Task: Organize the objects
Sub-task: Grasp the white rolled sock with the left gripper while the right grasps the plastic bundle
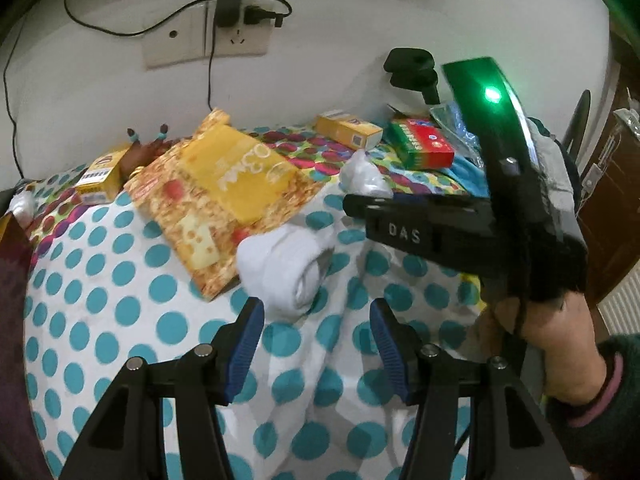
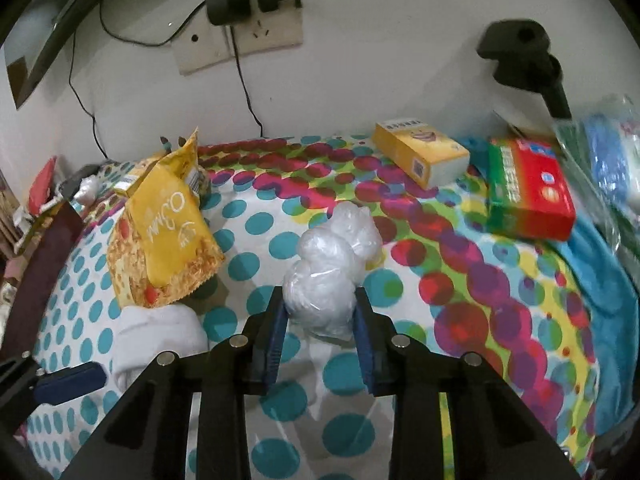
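The right claw (image 2: 320, 312) is clamped on a crumpled clear plastic bag (image 2: 334, 268), its blue pads pressing both sides just above the polka-dot bedsheet (image 2: 400, 280). The left claw (image 1: 316, 344) stands apart, gripping nothing, with a rolled white sock (image 1: 288, 268) lying just ahead of its tips. Beyond the sock and to its left, a yellow snack packet (image 1: 224, 200) lies flat. Farther off to the right sit a yellow carton (image 2: 420, 152) and a red-and-green box (image 2: 528, 196), near the wall socket (image 2: 240, 36).
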The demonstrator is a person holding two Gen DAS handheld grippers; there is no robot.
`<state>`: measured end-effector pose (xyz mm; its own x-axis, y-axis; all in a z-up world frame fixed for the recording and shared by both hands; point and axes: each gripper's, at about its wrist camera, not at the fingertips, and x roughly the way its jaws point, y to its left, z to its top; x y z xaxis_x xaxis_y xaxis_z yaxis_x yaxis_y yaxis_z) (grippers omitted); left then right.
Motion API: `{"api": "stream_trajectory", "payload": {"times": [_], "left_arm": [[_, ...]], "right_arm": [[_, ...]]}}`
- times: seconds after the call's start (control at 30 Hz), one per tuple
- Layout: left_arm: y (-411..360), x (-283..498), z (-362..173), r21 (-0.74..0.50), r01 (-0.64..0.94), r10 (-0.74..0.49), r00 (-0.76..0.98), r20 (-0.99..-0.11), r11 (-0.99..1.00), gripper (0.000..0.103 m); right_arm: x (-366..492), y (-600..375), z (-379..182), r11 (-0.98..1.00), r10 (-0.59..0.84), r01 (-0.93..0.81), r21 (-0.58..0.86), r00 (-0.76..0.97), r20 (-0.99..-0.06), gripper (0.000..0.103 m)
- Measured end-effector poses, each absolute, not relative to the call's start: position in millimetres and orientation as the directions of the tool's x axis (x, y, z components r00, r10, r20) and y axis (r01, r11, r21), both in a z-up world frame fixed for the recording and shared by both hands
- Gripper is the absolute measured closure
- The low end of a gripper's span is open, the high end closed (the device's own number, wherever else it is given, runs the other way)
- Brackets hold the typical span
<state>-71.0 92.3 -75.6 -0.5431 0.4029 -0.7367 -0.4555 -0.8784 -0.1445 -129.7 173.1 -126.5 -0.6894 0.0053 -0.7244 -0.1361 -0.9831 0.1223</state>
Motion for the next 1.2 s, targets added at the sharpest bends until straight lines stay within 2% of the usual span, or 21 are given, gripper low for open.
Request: {"api": "stream_trajectory", "payload": {"times": [0.37, 0.57, 0.67, 0.73, 0.8, 1.2], "left_arm": [[100, -89, -82, -0.077, -0.418, 0.337, -0.595, -0.730, -0.905, 0.046], [102, -98, -89, -0.017, -0.419, 0.297, -0.615, -0.730, -0.908, 0.046], [98, -99, -88, -0.044, -0.427, 0.328, -0.619, -0.714, -0.903, 0.047], [97, -101, -90, -0.036, -0.414, 0.314, -0.628, -0.712, -0.909, 0.058], [96, -100, -89, -0.039, -0.413, 0.316, -0.630, -0.710, -0.910, 0.061], [100, -74, -84, 0.011, -0.449, 0.311, -0.637, -0.705, -0.893, 0.064]], "right_arm": [[-132, 155, -129, -0.994, 0.060, -0.108, 0.018, -0.670, -0.740, 0.073], [-135, 170, -135, -0.984, 0.042, -0.158, 0.080, -0.646, -0.763, 0.070], [-134, 174, -136, -0.981, 0.029, -0.163, 0.101, -0.646, -0.762, 0.070], [-135, 170, -136, -0.984, 0.048, -0.163, 0.074, -0.640, -0.767, 0.069], [-136, 166, -137, -0.986, 0.060, -0.156, 0.052, -0.636, -0.769, 0.068], [-138, 167, -138, -0.986, 0.060, -0.157, 0.052, -0.635, -0.770, 0.066]]}}
